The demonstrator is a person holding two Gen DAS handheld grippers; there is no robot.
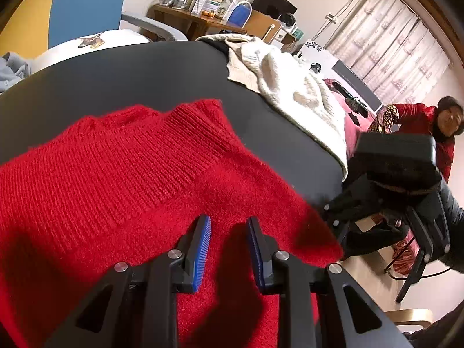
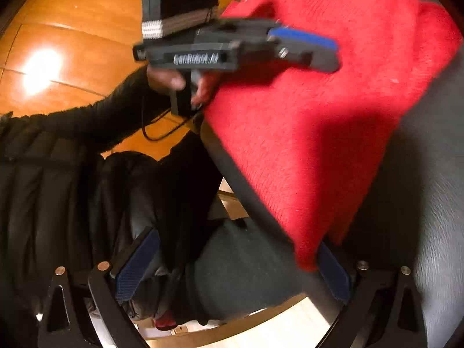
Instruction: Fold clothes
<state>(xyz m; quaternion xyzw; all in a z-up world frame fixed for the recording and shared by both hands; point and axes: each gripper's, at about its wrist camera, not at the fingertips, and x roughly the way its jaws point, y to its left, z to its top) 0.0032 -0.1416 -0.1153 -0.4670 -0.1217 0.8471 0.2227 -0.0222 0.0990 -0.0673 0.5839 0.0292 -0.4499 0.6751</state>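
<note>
A: The left claw hovers low over the red sweater, its blue pads a narrow gap apart with nothing between them. The right claw is spread wide near the bench's edge; a corner of the sweater hangs by its right pad, but I can't tell if they touch.

B: And the sweater itself?

A: It lies on the dark bench, ribbed band toward the far side, one side draped over the near edge. A heap of cream clothes sits further off, well apart.

B: Folded or not?

A: Hard to say — it looks bunched rather than flat, which would fit either a fold under way or a garment just laid out.

B: So what makes the handling good?

A: The knit is fuzzy and stretchy, I'd judge. Pinch a full thickness of fabric, not just fluff — and lift both corners level, so the overhanging side doesn't drag the rest off the bench.
</note>
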